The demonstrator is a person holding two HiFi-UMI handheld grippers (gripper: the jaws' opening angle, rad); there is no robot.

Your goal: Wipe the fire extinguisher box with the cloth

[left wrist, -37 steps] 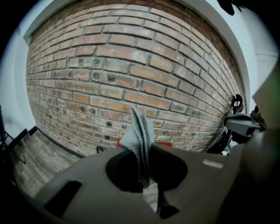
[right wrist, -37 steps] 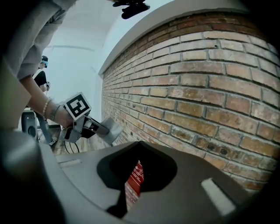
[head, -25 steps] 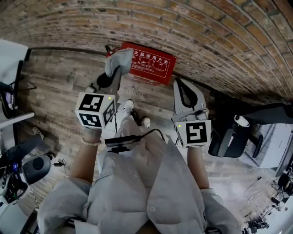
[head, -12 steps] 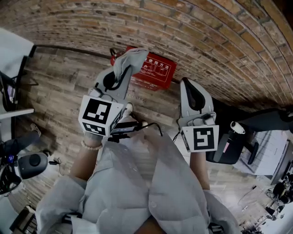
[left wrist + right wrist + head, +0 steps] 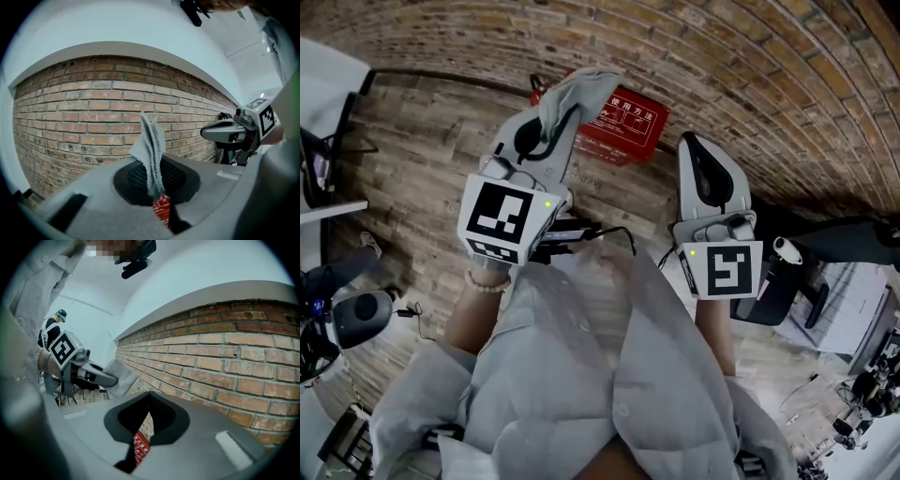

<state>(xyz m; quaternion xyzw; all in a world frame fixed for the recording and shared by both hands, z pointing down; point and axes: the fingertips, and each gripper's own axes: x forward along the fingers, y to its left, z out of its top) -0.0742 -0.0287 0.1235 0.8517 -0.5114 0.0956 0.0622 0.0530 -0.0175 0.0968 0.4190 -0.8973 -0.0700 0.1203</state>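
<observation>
The red fire extinguisher box [image 5: 630, 128] with white print stands on the wooden floor against the brick wall. My left gripper [image 5: 555, 120] is shut on a grey cloth [image 5: 578, 94], which sticks up past the fingertips and overlaps the box's left end in the head view. In the left gripper view the cloth [image 5: 151, 149] stands upright between the jaws, with a sliver of the box [image 5: 161, 212] below it. My right gripper [image 5: 695, 155] is shut with nothing in it, to the right of the box. Through its jaw slit shows the box [image 5: 140, 446].
A brick wall [image 5: 741, 66] runs along the back. A black office chair [image 5: 776, 281] stands to the right, desks and dark equipment [image 5: 337, 309] to the left. A black cable and clip [image 5: 572, 232] hang on the person's front.
Both grippers have risen in the head view and sit closer to the box and the wall. The cloth now covers the box's left end.
</observation>
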